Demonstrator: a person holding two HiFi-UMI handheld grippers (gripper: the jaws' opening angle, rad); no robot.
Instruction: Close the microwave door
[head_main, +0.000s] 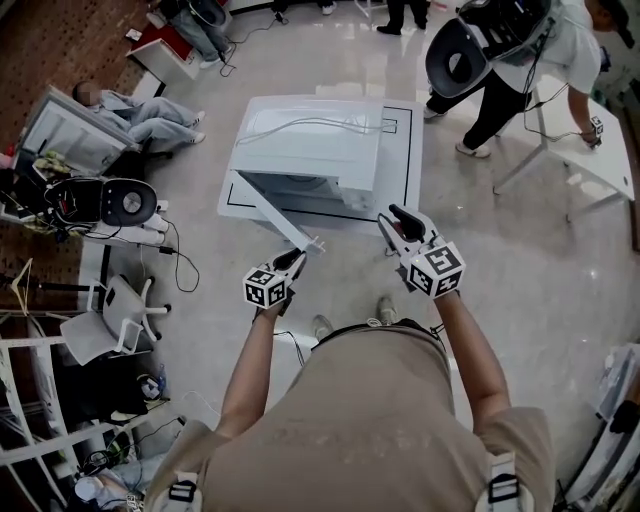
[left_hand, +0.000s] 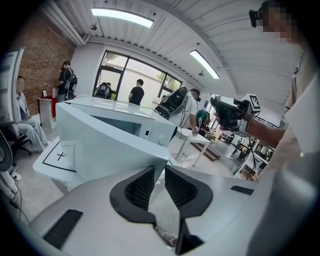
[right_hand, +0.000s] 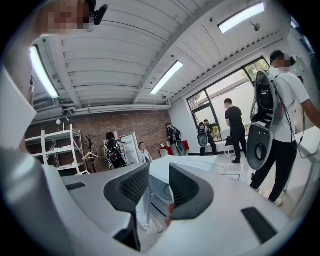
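Observation:
A white microwave (head_main: 310, 150) stands on a low white platform (head_main: 400, 195) marked with black lines. Its door (head_main: 283, 225) hangs open, swung out toward me. My left gripper (head_main: 297, 258) sits right at the door's free edge, its jaws almost shut with nothing between them. In the left gripper view the door (left_hand: 105, 145) fills the space just beyond the left gripper (left_hand: 160, 172). My right gripper (head_main: 393, 218) hovers to the right of the door in front of the platform, its jaws a little apart and empty. The microwave's top (right_hand: 200, 165) shows past the right gripper (right_hand: 159, 175).
A person sits at the upper left (head_main: 150, 115). Another person carrying bulky gear (head_main: 500, 50) stands by a white table (head_main: 590, 150) at the upper right. An office chair (head_main: 120, 310), cables and shelving crowd the left side. My feet (head_main: 322, 326) stand just behind the door.

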